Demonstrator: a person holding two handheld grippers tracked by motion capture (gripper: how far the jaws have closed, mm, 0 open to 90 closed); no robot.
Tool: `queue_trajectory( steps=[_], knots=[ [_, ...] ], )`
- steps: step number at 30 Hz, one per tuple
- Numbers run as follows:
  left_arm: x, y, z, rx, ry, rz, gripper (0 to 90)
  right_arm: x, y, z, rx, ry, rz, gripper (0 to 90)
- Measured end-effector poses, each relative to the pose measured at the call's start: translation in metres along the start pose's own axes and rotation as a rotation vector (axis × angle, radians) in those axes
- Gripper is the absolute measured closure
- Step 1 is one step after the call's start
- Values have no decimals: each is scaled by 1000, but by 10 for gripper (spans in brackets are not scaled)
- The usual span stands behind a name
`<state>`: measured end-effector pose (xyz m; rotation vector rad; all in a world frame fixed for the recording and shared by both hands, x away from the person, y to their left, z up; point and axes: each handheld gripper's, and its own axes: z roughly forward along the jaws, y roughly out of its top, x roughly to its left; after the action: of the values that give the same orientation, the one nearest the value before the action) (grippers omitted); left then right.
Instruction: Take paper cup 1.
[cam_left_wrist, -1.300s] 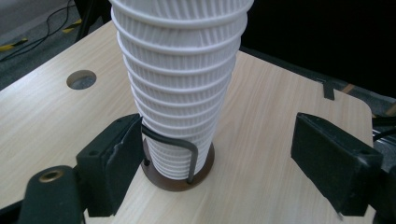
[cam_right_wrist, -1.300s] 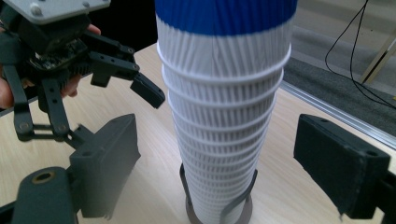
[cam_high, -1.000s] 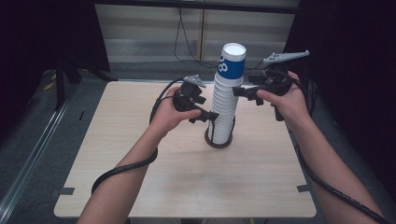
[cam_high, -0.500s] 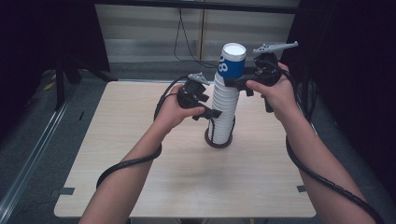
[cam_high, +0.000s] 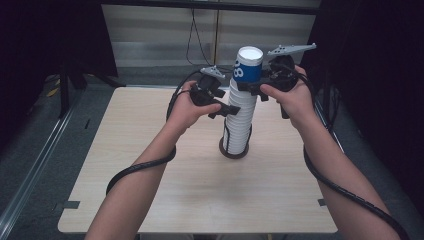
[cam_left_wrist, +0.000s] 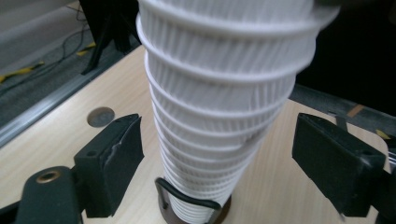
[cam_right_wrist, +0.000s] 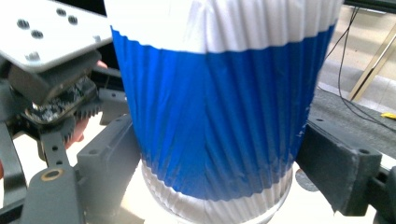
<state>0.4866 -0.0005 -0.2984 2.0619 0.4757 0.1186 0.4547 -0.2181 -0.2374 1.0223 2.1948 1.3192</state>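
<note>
Pale wood table (cam_high: 150, 200) amid grey floor (cam_high: 30, 150) and dark curtains (cam_high: 370, 75).

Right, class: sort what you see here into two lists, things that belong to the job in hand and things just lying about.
Part of the job:
- blue cup, gripped by the right claw
- white cup stack, between the left claw's open jaws
- dark holder at the stack's base

Just lying about:
- table
- round cap in the tabletop
- cables behind the table
</note>
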Motion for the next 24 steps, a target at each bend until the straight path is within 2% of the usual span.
queue_trajectory(
  steps=[4,7,11,14,17,19,24],
  knots=[
    [1,7,-1,-21,2,-1,159,1,-1,0,-4,-7,-7,166],
    [1,12,0,-58,-17,-7,158,1,-1,-1,-4,-5,-4,166],
    [0,17,3,-54,-15,16,156,0,-1,-1,-2,-4,2,166],
    [-1,19,4,-72,-21,7,157,0,-1,0,-4,-3,3,166],
    [-2,20,5,-62,-19,18,155,0,-1,1,-8,-2,4,166],
    [-1,20,5,-69,-24,5,156,0,-1,1,-11,-5,3,167],
    [0,19,6,-89,-25,1,168,0,-2,1,-17,-5,6,168]
  ],
)
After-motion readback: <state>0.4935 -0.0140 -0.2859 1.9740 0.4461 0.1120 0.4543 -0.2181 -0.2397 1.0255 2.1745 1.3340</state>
